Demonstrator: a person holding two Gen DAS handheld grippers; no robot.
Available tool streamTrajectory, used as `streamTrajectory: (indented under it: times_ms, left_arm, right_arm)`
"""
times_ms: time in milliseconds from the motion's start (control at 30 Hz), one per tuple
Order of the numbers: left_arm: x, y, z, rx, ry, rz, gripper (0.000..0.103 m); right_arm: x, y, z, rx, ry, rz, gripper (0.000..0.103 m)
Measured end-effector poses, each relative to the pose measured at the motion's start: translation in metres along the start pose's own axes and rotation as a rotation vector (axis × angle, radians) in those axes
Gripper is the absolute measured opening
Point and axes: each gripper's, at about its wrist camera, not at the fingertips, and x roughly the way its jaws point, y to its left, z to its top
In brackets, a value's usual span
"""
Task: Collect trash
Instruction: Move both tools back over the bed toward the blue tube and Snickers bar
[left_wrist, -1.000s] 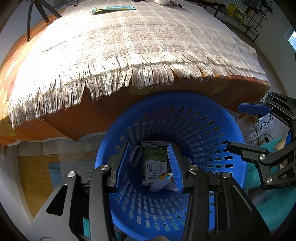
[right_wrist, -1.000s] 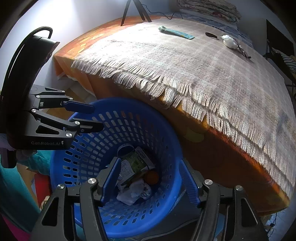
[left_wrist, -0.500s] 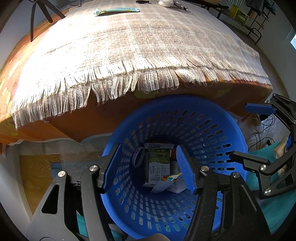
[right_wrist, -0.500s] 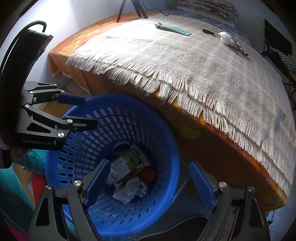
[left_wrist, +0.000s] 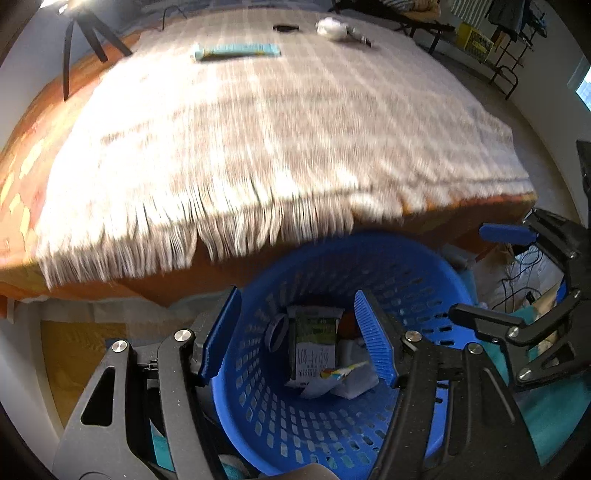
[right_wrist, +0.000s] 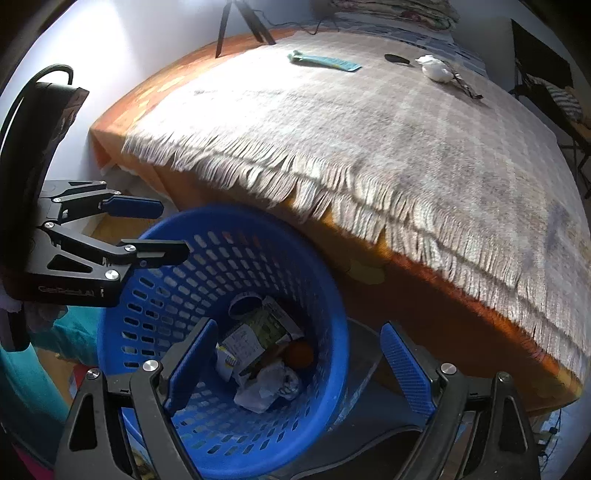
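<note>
Both grippers are held over the blue basket (left_wrist: 424, 273), and nothing is gripped.

The left gripper (left_wrist: 297, 338) is seen spread above the basket, its jaws released with nothing between them; the right gripper (right_wrist: 299, 363) is being opened wider, its jaws empty too, one finger over the basket and the other outside its rim; inside the basket, a green-and-white carton (left_wrist: 314, 341), crumpled white paper (right_wrist: 267, 386), a round lid (right_wrist: 243, 304) and an orange ball (right_wrist: 300, 355) are found lying at the bottom; beyond the basket, on the fringed blanket (right_wrist: 369, 133), a light-blue wrapper (right_wrist: 325, 62), a white wad (right_wrist: 436, 69) and a small black object (right_wrist: 396, 58) are left lying well apart from the basket.
</note>
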Motion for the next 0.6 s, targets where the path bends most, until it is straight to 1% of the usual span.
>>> streamTrajectory:
  times_ms: [200, 300, 467, 600]
  left_arm:
    - [-0.018, 0.008, 0.035, -0.024, -0.047, -0.023, 0.066]
    - [-0.023, 0.012, 0.056, -0.019, -0.065, -0.023, 0.066]
    - [-0.023, 0.013, 0.089, 0.022, -0.086, -0.016, 0.066]
    - [-0.017, 0.025, 0.115, 0.006, -0.099, -0.042, 0.066]
  right_arm:
    - [-0.011, -0.008, 0.014, 0.008, -0.048, -0.018, 0.092]
    - [-0.018, -0.016, 0.023, 0.017, -0.068, -0.021, 0.092]
    - [-0.033, -0.036, 0.045, 0.055, -0.124, -0.023, 0.092]
    - [-0.045, -0.053, 0.066, 0.056, -0.177, -0.060, 0.092]
